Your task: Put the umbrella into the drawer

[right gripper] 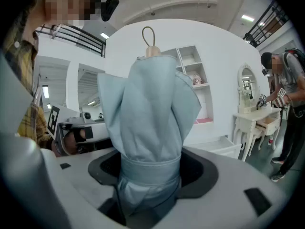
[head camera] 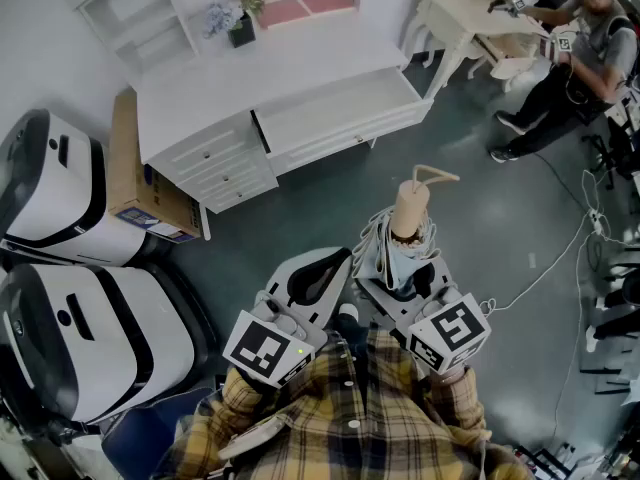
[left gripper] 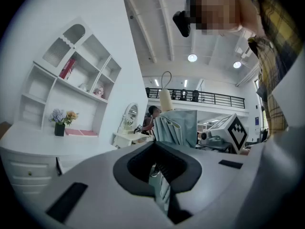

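Note:
A folded pale blue umbrella (head camera: 403, 240) with a beige handle and a cord loop stands upright in my right gripper (head camera: 398, 273), which is shut on its strapped lower part. The right gripper view shows the fabric bundle (right gripper: 151, 109) filling the space between the jaws of that gripper (right gripper: 150, 194). My left gripper (head camera: 338, 262) hangs just left of it, jaws together with nothing between them (left gripper: 159, 185); the umbrella (left gripper: 177, 123) shows beyond it. The open white drawer (head camera: 335, 110) of the desk lies ahead across the floor, also visible as the drawer (right gripper: 224, 146) in the right gripper view.
The white desk (head camera: 240, 78) carries a flower pot (head camera: 241, 30) and a shelf unit. A cardboard box (head camera: 135, 178) and two white-and-black machines (head camera: 55, 203) stand at the left. At the far right are a person (head camera: 580, 58), a dressing table (head camera: 465, 18) and floor cables (head camera: 545, 268).

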Tool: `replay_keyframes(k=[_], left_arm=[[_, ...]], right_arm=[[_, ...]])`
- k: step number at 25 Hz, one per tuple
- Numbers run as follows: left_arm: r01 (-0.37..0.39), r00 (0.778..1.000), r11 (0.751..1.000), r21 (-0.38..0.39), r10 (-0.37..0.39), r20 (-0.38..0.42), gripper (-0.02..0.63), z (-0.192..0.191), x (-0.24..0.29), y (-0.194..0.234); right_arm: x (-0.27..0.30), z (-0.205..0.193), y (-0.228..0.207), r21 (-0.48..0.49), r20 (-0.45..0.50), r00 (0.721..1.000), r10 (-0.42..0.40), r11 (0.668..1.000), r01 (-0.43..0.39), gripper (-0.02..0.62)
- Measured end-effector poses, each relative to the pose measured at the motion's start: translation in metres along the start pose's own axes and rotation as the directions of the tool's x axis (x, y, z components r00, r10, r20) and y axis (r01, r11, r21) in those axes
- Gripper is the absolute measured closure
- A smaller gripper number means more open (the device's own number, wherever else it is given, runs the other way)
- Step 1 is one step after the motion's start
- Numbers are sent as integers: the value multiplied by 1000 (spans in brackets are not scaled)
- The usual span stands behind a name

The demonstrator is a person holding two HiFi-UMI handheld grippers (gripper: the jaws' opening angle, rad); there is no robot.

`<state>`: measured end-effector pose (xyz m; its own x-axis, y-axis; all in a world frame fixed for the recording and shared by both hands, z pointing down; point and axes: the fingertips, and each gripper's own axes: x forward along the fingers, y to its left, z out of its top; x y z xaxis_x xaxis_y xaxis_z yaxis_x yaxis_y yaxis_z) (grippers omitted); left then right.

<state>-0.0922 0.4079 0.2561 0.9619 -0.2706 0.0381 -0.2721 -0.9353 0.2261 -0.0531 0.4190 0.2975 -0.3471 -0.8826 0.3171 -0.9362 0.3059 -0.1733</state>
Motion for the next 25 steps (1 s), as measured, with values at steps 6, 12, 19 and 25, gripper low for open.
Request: replay_keyframes(k=[6, 12, 19, 25], left_arm=[[9, 1000, 1000, 4, -9, -11, 584, -5, -4, -1], [15, 1000, 1000, 17, -15, -11, 584, -4, -18, 8], [0, 1000, 1000, 24, 1, -10, 584, -4, -42, 30], [-2, 1000, 1000, -10, 2, -17, 584, -12, -50, 43]], right_arm=[[0, -2, 2, 52, 20, 1000, 9, 999, -11, 278], [8, -1, 2, 50, 30, 999, -24, 998, 23, 278], [19, 0, 10, 69, 53, 997, -63, 996, 59, 278], [29, -7, 14, 66, 6, 997, -75, 995, 75, 278]])
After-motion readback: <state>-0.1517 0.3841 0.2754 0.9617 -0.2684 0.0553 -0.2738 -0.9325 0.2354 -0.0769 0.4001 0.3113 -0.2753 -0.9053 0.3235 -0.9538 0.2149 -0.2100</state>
